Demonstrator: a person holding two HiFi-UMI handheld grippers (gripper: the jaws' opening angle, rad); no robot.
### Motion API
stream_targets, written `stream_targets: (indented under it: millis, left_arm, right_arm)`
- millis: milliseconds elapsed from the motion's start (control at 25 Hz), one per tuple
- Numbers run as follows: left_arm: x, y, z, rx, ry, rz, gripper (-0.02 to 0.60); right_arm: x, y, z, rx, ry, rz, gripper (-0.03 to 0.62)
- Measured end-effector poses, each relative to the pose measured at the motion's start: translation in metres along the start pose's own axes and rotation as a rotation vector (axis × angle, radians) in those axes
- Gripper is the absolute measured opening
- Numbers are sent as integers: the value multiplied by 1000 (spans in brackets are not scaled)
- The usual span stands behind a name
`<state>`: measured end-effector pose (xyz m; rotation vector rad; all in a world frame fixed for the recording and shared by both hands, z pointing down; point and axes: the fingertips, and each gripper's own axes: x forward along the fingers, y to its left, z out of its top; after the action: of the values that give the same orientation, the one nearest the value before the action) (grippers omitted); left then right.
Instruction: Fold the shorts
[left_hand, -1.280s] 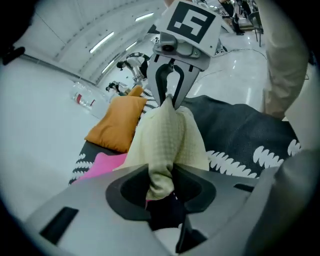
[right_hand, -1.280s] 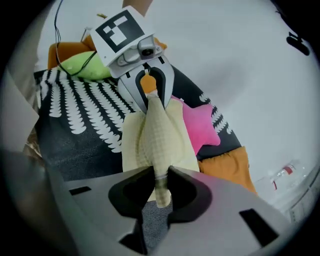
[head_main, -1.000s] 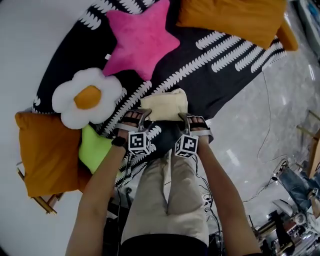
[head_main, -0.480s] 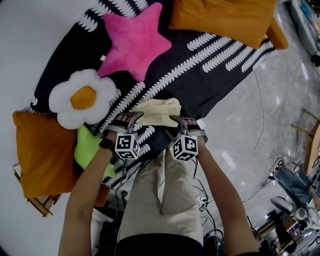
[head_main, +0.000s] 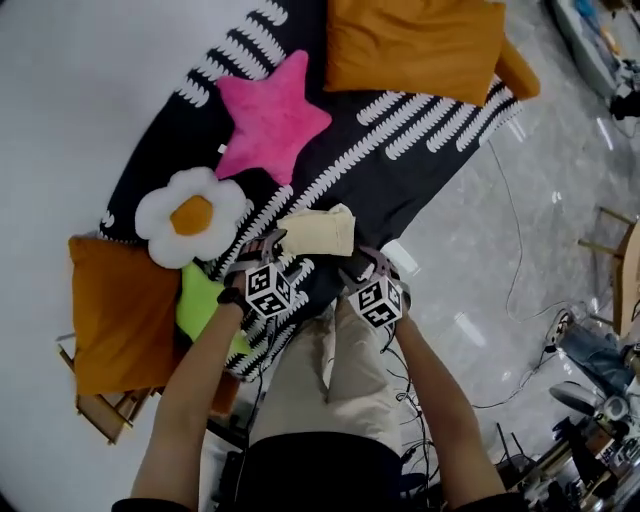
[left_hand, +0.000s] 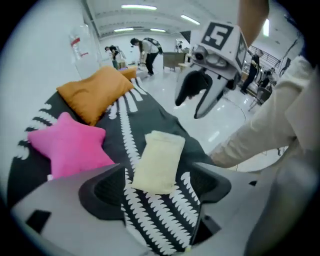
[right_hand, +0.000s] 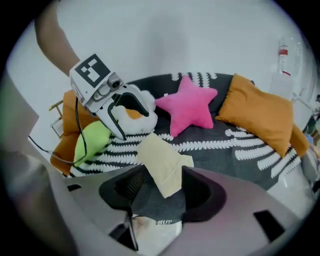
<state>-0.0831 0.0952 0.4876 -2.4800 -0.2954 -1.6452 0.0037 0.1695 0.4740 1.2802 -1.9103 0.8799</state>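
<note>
Folded cream fabric shorts lay near the black-and-white patterned blanket's front edge, long axis crosswise, just ahead between left gripper and right gripper, both freshly opened, empty.

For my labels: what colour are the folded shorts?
Shorts: pale cream; best in the left gripper view.

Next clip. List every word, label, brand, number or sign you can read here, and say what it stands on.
No readable text in any view.
Marker cube on the left tool: black-and-white square pattern, no letters.
Marker cube on the right tool: likewise a pattern only.
Red label on the clear bottle: too small and blurred to read.
</note>
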Motion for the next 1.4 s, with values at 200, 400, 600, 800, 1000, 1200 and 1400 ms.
stream_targets:
  millis: [200, 400, 600, 800, 1000, 1200, 1400]
  left_arm:
    - [-176, -1, 57, -214, -213, 116, 390]
    - [-316, -5, 94, -357, -368, 239, 388]
    - [-407, -3, 132, -360, -538, 333, 387]
    - [-468, 0, 163, -264, -646, 425, 322]
    - [-510, 7, 167, -335, -709, 522, 254]
    - [-512, 4, 158, -343, -710, 545, 160]
    - [-518, 7, 156, -362, -730, 569, 19]
  right_arm:
    - [-165, 31, 49, 197, -122, -111, 267]
    - [-296, 53, 119, 271, -280, -271, 264]
    - [-366, 70, 179, 266, -422, -380, 263]
    - [-393, 83, 214, 223, -482, -403, 236]
    - [-410, 83, 239, 159, -537, -409, 221]
    - [-439, 83, 249, 151, -610, -464, 177]
    - [-451, 79, 246, 104, -611, -489, 101]
